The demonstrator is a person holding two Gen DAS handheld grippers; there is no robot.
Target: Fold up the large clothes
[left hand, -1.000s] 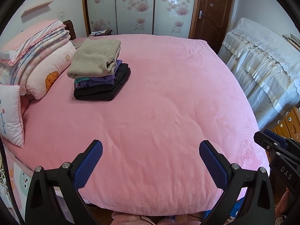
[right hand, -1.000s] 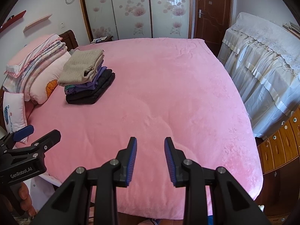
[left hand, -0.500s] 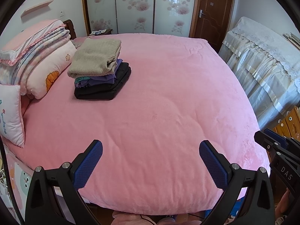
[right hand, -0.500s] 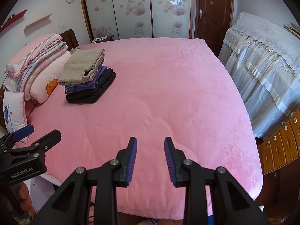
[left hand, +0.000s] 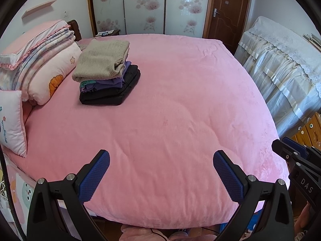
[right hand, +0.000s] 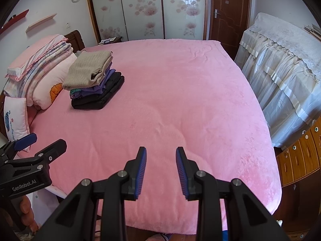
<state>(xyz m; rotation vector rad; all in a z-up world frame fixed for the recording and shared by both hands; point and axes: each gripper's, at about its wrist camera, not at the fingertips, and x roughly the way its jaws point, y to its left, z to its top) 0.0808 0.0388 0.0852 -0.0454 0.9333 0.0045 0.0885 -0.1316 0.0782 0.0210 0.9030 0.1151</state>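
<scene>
A stack of folded clothes (left hand: 108, 76) lies at the far left of the pink bed (left hand: 180, 120): a beige knit on top, purple garments under it, a black one at the bottom. It also shows in the right wrist view (right hand: 94, 82). My left gripper (left hand: 161, 172) is wide open and empty, above the bed's near edge. My right gripper (right hand: 161, 170) is open with a narrower gap and empty, also above the near edge. Each gripper shows at the side of the other's view: the right one (left hand: 297, 160), the left one (right hand: 30, 160).
Pillows and a folded quilt (left hand: 36, 60) lie along the bed's left side. Covered furniture (left hand: 280, 64) stands to the right, with wooden drawers (right hand: 301, 156) nearer. A wardrobe (left hand: 148, 8) and a brown door (left hand: 228, 10) are at the back.
</scene>
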